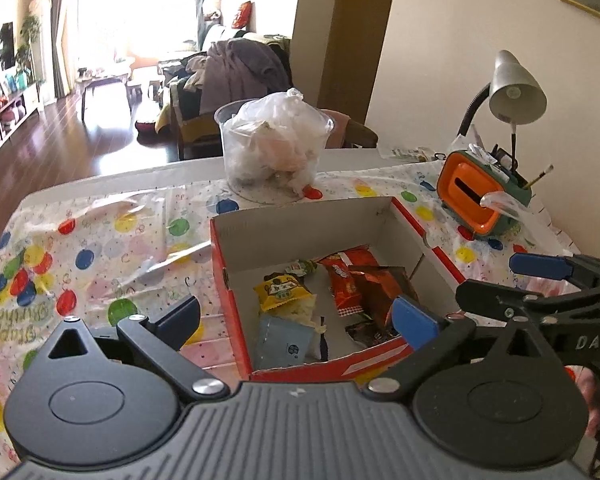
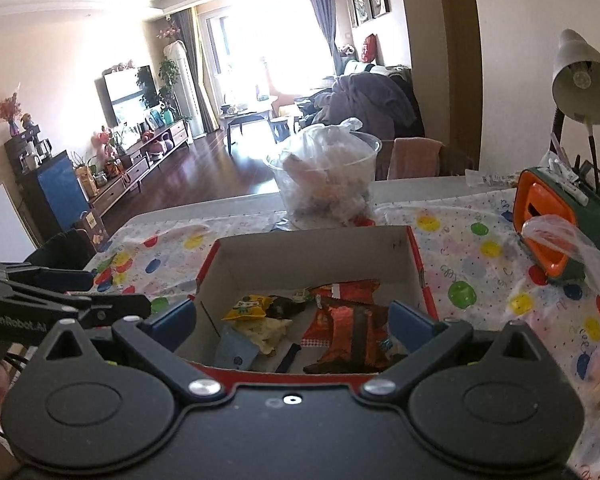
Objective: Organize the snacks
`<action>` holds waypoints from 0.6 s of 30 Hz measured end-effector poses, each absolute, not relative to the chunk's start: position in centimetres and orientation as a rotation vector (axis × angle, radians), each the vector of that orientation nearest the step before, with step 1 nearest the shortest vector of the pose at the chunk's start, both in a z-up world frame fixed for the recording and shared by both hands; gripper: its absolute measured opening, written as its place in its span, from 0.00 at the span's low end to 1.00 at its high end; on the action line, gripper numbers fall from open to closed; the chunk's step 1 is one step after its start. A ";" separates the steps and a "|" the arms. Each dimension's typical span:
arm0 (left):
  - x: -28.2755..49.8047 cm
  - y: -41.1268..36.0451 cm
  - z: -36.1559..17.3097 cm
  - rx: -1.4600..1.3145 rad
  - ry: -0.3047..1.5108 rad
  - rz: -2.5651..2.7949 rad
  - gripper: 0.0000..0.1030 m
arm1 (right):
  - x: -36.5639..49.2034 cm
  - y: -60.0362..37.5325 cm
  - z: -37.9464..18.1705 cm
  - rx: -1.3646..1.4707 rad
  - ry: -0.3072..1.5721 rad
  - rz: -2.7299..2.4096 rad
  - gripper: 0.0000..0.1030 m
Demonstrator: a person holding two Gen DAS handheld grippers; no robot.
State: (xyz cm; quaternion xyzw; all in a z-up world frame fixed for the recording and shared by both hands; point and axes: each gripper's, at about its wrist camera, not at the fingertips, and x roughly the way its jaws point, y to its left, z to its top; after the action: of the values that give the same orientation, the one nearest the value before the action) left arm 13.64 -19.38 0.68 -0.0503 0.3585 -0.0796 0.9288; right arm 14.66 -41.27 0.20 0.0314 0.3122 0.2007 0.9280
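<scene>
We hold the left gripper [image 1: 296, 322] spread wide and empty, and the right gripper [image 2: 290, 326] likewise wide and empty, both just above the near wall of the cardboard box [image 1: 300, 224]. The snacks [image 1: 352, 284] lie piled inside it, ahead of our fingers; their lower edges are hidden behind that wall. Beyond the box, the plastic tub [image 1: 272, 148] blurs its contents. To the left gripper's left, the tablecloth [image 1: 100, 240] lies bare.

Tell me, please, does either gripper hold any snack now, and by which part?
Nothing is held. The left gripper and the right gripper both stand open and empty above the red box, where the snack packets lie.
</scene>
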 end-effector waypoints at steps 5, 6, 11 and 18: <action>13.8 -19.3 0.6 -0.110 0.731 -0.152 1.00 | 14.8 -40.6 -0.1 -0.010 0.623 0.385 1.00; 13.8 -19.3 0.6 -0.111 0.730 -0.150 1.00 | 14.9 -40.7 -0.1 -0.007 0.630 0.387 1.00; 14.0 -19.3 0.6 -0.114 0.722 -0.126 1.00 | 15.3 -41.0 -0.1 0.040 0.623 0.379 1.00; 14.0 -19.3 0.8 -0.111 0.701 -0.104 1.00 | 16.1 -41.3 -0.4 0.084 0.660 0.390 1.00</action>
State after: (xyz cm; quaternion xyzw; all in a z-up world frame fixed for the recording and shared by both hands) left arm 14.00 -19.27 0.83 -0.0544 0.3428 -0.0509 0.9364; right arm 16.13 -41.32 -0.43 0.0410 0.3218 0.1901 0.9266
